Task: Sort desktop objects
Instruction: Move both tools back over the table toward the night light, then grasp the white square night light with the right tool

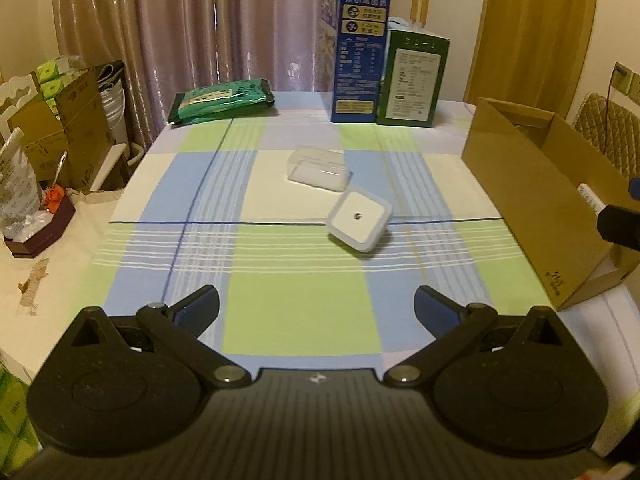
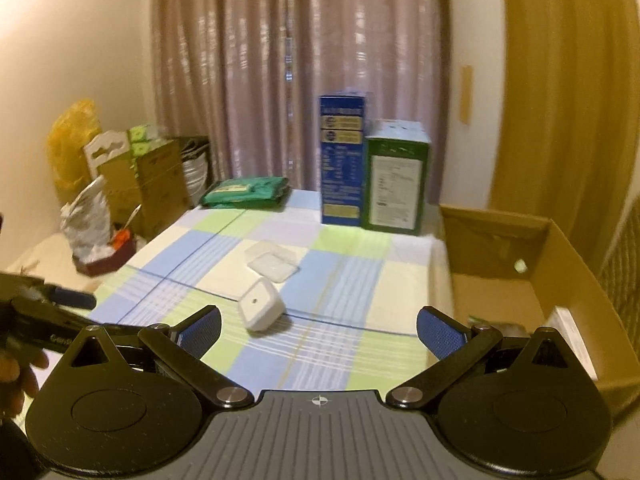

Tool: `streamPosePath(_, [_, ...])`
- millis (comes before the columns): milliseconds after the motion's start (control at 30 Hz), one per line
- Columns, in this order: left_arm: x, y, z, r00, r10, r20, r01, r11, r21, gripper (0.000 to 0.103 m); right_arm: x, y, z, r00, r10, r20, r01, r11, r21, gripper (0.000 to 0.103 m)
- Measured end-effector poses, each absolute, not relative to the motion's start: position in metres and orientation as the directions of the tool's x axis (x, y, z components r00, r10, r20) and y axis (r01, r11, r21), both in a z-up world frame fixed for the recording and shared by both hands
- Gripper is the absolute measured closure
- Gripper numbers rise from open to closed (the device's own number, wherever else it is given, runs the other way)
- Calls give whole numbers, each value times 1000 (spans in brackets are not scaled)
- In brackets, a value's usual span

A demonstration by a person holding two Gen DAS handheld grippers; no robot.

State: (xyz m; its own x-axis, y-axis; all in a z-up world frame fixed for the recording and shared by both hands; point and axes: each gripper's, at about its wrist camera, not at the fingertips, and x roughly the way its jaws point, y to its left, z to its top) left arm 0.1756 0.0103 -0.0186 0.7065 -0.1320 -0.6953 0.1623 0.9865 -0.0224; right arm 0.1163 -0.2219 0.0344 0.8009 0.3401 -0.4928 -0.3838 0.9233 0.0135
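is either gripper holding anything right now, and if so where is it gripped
Nothing is held. The left gripper and right gripper are both open and empty.

A checked tablecloth [image 1: 280, 320] is being occupied by a white square box [image 1: 359, 220], clear container [image 1: 320, 168], green packet [image 1: 224, 100], two cartons [image 1: 356, 56] and cardboard box [image 1: 532, 200].

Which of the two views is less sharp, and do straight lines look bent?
Right wrist view: softer, the tall blue carton has smeared print. Left wrist view: sharper, carton text nearly readable. Both: warm dim light, fisheye bending the brown cardboard box edges and dark corners.
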Motion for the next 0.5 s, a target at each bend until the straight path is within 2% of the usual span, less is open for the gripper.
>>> streamPosePath(300, [202, 35, -33, 698, -111, -707, 153, 988, -4, 1, 141, -177, 11, 765, 388, -514, -488, 870, -70, 2])
streamPosePath(500, [225, 50, -46, 683, -146, -716, 197, 980, -11, 1, 172, -154, -13, 742, 385, -549, -520, 847, -110, 2])
